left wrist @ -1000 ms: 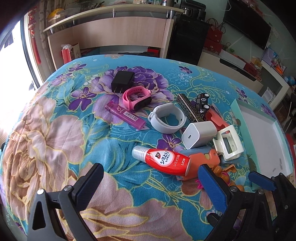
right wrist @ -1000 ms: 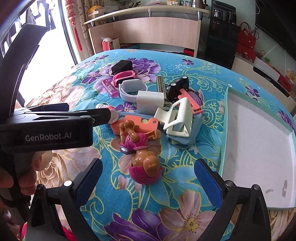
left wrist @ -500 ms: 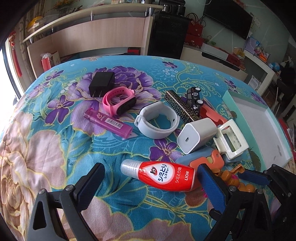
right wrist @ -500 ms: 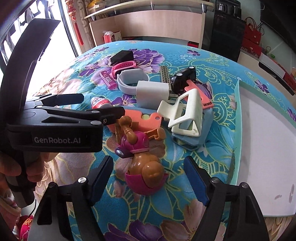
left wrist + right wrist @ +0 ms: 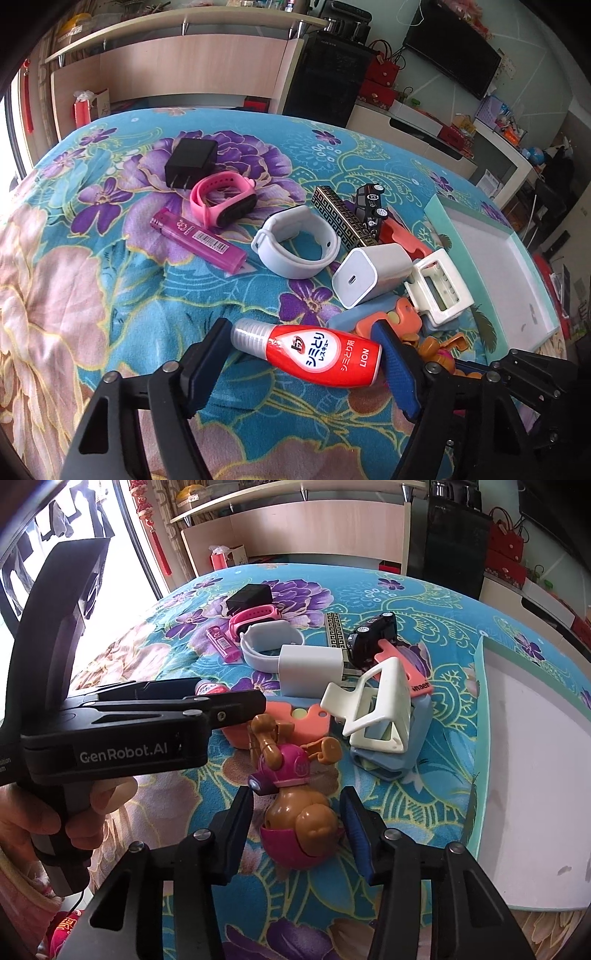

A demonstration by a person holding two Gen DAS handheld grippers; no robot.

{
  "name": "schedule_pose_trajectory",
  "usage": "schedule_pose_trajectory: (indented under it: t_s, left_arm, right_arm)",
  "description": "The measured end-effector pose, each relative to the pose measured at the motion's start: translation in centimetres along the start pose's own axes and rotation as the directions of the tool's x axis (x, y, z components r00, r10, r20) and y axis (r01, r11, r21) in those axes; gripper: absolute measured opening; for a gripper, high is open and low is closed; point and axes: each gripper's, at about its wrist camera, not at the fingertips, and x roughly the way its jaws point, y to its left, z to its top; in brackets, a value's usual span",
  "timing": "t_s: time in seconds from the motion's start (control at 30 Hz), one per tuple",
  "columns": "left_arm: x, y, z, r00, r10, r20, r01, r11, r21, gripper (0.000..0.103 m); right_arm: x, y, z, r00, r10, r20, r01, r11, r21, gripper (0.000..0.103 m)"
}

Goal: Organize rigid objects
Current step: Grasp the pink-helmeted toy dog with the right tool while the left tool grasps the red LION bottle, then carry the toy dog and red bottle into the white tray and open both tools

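Note:
A red stain-remover bottle (image 5: pixel 317 350) with a clear cap lies on its side on the flowered cloth. My left gripper (image 5: pixel 303 332) straddles it end to end; its jaws are closing and the pads stand at the cap and the base, not visibly pressing. A brown toy dog (image 5: pixel 295 812) in a pink outfit lies between the fingers of my right gripper (image 5: pixel 297 805). Those jaws are closing too, with a small gap still on the left side. In the right wrist view a hand holds the left gripper (image 5: pixel 229 694) just left of the dog.
Behind lie a black plug (image 5: pixel 190 160), a pink watch (image 5: pixel 221 199), a purple lighter (image 5: pixel 199 240), a white band (image 5: pixel 295 247), a white charger cube (image 5: pixel 369 273), a toy car (image 5: pixel 371 201) and a white clip (image 5: pixel 437 291). A white tray (image 5: pixel 535 775) sits to the right.
Both grippers' jaws have narrowed. The left one has come down around the red bottle, the right one around the toy dog. Nothing on the cloth has shifted.

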Motion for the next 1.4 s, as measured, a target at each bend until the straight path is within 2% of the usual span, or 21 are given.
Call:
schedule_pose_trajectory:
  t_s: [0.13, 0.43, 0.5, 0.77, 0.93, 1.07, 1.3, 1.4]
  left_arm:
    - [-1.0, -0.3, -0.2, 0.999, 0.026, 0.026, -0.025, 1.0, -0.009, 0.079]
    - [-4.4, -0.2, 0.9, 0.994, -0.002, 0.107, 0.012, 0.996, -0.09, 0.079]
    - [-5.0, -0.6, 1.3, 0.992, 0.006, 0.124, 0.004, 0.996, -0.084, 0.079]
    - [-6.7, -2.5, 3.1, 0.986, 0.003, 0.166, 0.01, 0.997, -0.075, 0.079]
    - [-6.4, -4.7, 4.4, 0.986, 0.002, 0.165, 0.004, 0.999, -0.038, 0.079]
    - [-5.6, -6.5, 5.2, 0.989, -0.001, 0.151, 0.004, 1.0, -0.019, 0.079]
    - [-3.3, -10.5, 6.1, 0.994, -0.015, 0.111, 0.012, 0.999, 0.035, 0.079]
    - [-2.2, -12.7, 6.5, 0.996, -0.024, 0.09, 0.018, 0.998, 0.064, 0.079]
  right_arm:
    - [-0.6, -0.2, -0.1, 1.0, 0.022, 0.019, -0.022, 1.0, 0.018, 0.043]
    - [-3.9, -1.4, 0.2, 0.99, 0.058, 0.128, -0.066, 0.996, 0.064, 0.042]
    - [-4.9, -1.8, 0.6, 0.985, 0.062, 0.16, -0.075, 0.995, 0.073, 0.039]
    - [-8.3, -3.7, 2.4, 0.96, 0.061, 0.272, -0.095, 0.989, 0.116, 0.04]
    - [-10.3, -5.6, 4.1, 0.94, -0.017, 0.341, -0.039, 0.987, 0.157, 0.04]
    - [-10.9, -8.0, 4.8, 0.927, -0.113, 0.358, 0.032, 0.974, 0.226, 0.04]
    - [-11.5, -13.4, 3.2, 0.899, -0.273, 0.342, 0.135, 0.917, 0.376, 0.04]
    - [-11.9, -15.4, 2.4, 0.882, -0.336, 0.33, 0.188, 0.894, 0.406, 0.04]
